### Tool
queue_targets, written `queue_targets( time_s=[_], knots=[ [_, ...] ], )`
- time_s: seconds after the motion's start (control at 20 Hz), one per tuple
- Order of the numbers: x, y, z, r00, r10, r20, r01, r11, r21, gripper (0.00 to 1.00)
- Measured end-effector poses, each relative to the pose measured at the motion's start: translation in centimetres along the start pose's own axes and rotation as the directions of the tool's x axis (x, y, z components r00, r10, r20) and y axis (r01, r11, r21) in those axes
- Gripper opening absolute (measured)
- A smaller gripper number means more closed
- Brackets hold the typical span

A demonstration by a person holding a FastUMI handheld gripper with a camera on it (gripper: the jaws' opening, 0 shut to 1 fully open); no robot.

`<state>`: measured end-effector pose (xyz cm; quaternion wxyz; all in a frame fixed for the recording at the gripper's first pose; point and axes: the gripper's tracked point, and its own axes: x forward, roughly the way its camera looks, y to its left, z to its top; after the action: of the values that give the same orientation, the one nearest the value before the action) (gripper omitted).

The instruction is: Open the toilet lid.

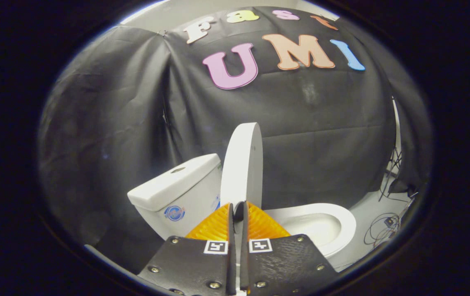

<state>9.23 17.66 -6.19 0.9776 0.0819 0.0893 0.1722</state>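
White and glossy, the toilet lid point(243, 162) stands raised almost upright, its lower edge pinched between the two fingers of the gripper point(237, 211), which are clenched on it. To one side sits the single cistern point(177, 193); to the other the open seat ring point(343, 230) circles one bowl point(313, 226), whose contents cannot be made out. Cables point(383, 230) lie on the floor beyond.
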Motion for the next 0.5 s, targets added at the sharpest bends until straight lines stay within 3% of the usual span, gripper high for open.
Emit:
queue_targets(
  time_s=[0.5],
  knots=[
    [0.8,4.1,-0.2,0.997,0.063,0.040,-0.064,0.998,0.009,0.04]
  ],
)
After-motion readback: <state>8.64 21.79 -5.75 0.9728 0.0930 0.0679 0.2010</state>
